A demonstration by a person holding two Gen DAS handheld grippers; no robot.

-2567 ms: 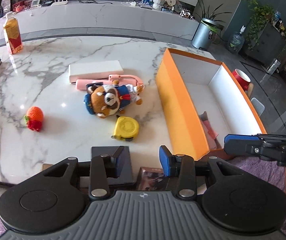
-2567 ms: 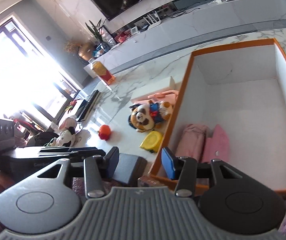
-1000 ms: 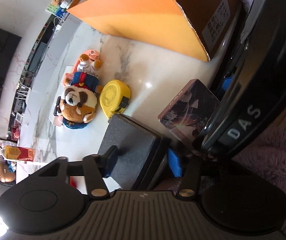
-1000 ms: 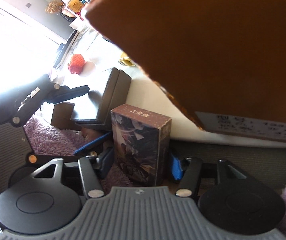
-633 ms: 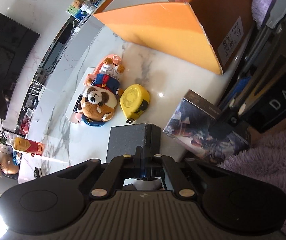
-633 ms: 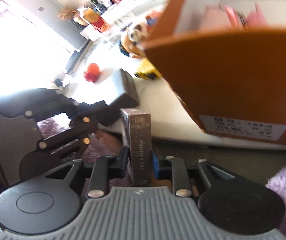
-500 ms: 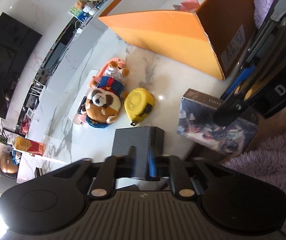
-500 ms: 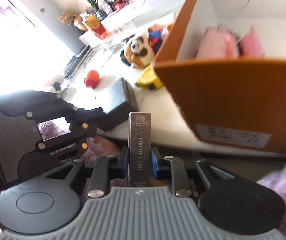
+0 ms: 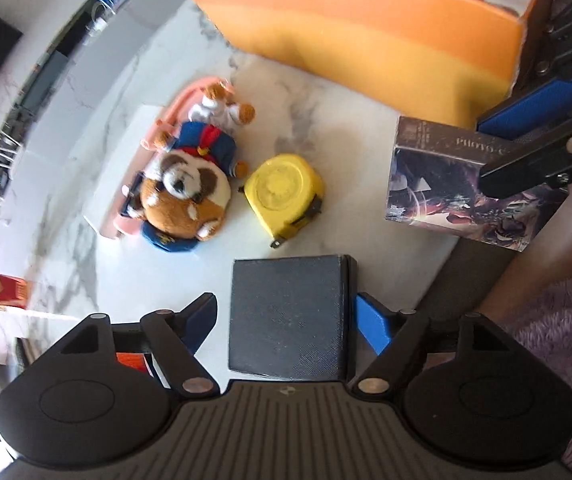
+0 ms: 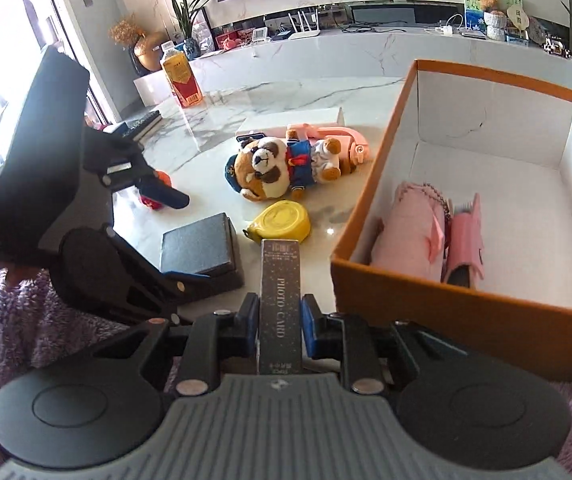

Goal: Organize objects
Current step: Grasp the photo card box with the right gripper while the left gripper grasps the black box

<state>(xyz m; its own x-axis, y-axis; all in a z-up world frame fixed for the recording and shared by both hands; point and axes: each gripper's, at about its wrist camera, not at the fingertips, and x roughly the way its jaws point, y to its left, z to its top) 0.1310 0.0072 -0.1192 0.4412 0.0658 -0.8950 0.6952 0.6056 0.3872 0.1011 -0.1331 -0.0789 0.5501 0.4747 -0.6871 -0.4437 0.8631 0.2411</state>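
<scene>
My right gripper point(image 10: 277, 320) is shut on a dark photo card box point(image 10: 279, 300) and holds it above the table's near edge, left of the orange box point(image 10: 418, 304). The card box also shows in the left wrist view point(image 9: 466, 184). My left gripper point(image 9: 286, 316) is open, its fingers on either side of a flat black box point(image 9: 288, 312) that lies on the marble table point(image 9: 338, 132). The black box also shows in the right wrist view point(image 10: 198, 250). A plush dog point(image 9: 184, 192) and a yellow tape measure point(image 9: 282, 194) lie past it.
The orange box holds pink items point(image 10: 414, 232). A white box point(image 10: 294, 122) and a pink object point(image 10: 346, 140) lie behind the plush dog. An orange-red knitted toy point(image 10: 158, 190) and a juice bottle point(image 10: 180, 78) stand further left. A purple fluffy sleeve point(image 9: 558, 340) is near the table edge.
My right gripper shut on the photo card box and lifted it level with the orange box's rim. My left gripper, shut half a second ago, now stands open around the black box.
</scene>
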